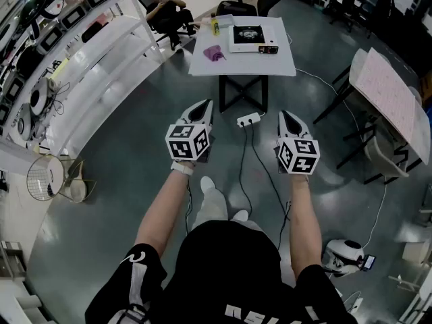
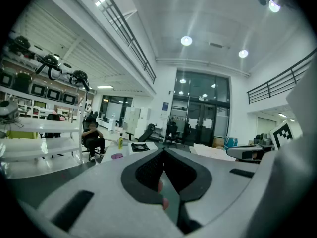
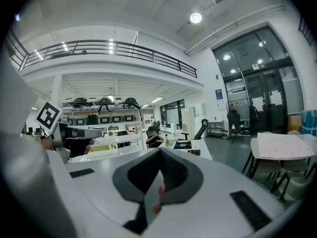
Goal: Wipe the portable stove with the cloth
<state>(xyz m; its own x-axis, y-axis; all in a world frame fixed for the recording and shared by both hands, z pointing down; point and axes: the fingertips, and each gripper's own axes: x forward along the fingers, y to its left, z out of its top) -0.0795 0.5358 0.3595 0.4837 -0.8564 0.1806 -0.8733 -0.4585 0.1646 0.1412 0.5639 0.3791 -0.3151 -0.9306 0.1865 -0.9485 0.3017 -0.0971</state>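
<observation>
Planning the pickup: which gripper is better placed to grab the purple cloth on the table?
Left, probably. The cloth lies left of the stove, roughly ahead of the left gripper; the right gripper is further right. Both are shut, empty, short of the table.

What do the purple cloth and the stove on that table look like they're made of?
Cloth: soft fabric, apparently; it lies crumpled, matte purple. Stove: probably painted metal; flat white body, dark middle. Too far to be sure.

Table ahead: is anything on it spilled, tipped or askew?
Nothing stands out. The stove sits flat and square on the table, the purple cloth lies bunched beside it, and the yellow bottle stands upright.
</observation>
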